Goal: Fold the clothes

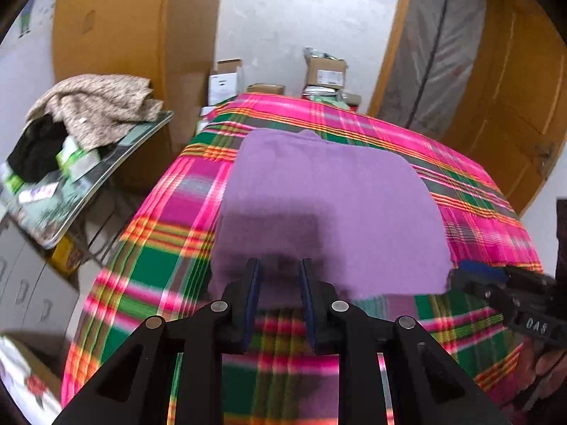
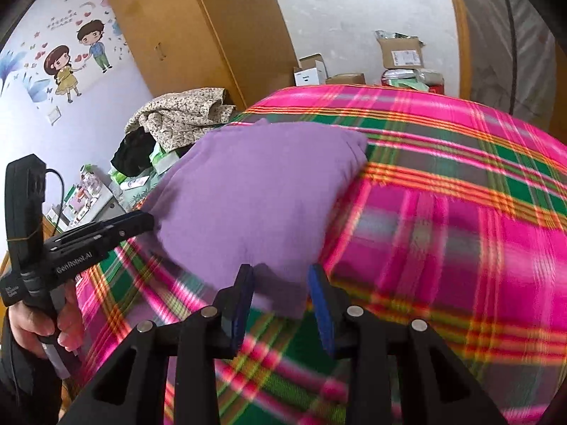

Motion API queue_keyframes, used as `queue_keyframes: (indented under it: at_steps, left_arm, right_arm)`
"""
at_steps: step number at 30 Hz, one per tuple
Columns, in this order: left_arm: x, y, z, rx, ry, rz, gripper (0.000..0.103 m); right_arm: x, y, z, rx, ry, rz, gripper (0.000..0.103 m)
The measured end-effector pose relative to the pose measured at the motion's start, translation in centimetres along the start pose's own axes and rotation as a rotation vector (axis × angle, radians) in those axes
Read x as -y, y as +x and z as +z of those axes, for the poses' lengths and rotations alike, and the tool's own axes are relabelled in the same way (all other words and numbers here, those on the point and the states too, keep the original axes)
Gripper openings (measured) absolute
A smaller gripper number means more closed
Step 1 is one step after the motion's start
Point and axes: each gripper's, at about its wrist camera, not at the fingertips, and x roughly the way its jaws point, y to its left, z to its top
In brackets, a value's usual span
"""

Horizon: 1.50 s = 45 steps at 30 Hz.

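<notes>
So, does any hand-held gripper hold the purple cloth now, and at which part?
No. The left hand-held gripper and the right hand-held gripper are both open at the near edge of the purple garment, holding nothing.

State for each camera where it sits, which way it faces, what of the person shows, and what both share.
Left wrist: on the left gripper, facing across the purple garment; right gripper enters at the right edge.
Right wrist: on the right gripper, facing the garment's near corner; left gripper and hand show left.
Shared: garment, plaid bedspread, cardboard boxes.

Bright, even light; motion blur, fisheye bending and dark corners.
</notes>
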Motion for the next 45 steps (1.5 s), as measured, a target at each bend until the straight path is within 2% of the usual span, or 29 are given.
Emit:
queue_keyframes:
  at_steps: [5,9,14,16,21,28,39,42,45]
  left_arm:
    - [1.7,-3.0,-2.2,0.010,-0.003,0.019,0.023]
    - [3.0,-5.3,-3.9,0.019,0.016,0.037,0.023]
    - [4.0,-7.8,-5.4,0.040,0.025,0.044,0.023]
    - [4.3,-8.3,-5.8,0.046,0.034,0.053,0.029]
    - [4.5,-9.3,-6.6,0.069,0.045,0.072,0.031]
    - [4.2,-9.8,-7.2,0.081,0.028,0.078,0.050]
    - [3.0,-9.3,-7.3,0.033,-0.052,0.018,0.050]
    - [3.6,-9.6,-7.4,0.053,-0.020,0.073,0.050]
    - [3.8,-9.8,-7.3,0.056,-0.014,0.065,0.050]
  right_arm:
    - [-0.9,-3.0,-2.6,0.019,0.000,-0.022,0.034]
    - [-2.0,-4.6,-4.8,0.007,-0.026,-0.066,0.034]
    - [-2.5,-6.2,-6.9,-0.002,-0.011,-0.081,0.036]
    - [-2.9,-6.6,-7.4,-0.004,-0.009,-0.083,0.036]
    - [-4.0,-7.4,-8.2,-0.001,-0.034,-0.086,0.036]
    - [-4.5,-7.8,-8.4,0.000,-0.043,-0.081,0.036]
    - [-4.1,-7.9,-8.8,0.002,-0.026,-0.089,0.036]
    - [-4.1,-7.8,-8.8,0.002,-0.027,-0.088,0.036]
    - [-4.2,-7.8,-8.9,0.002,-0.028,-0.087,0.036]
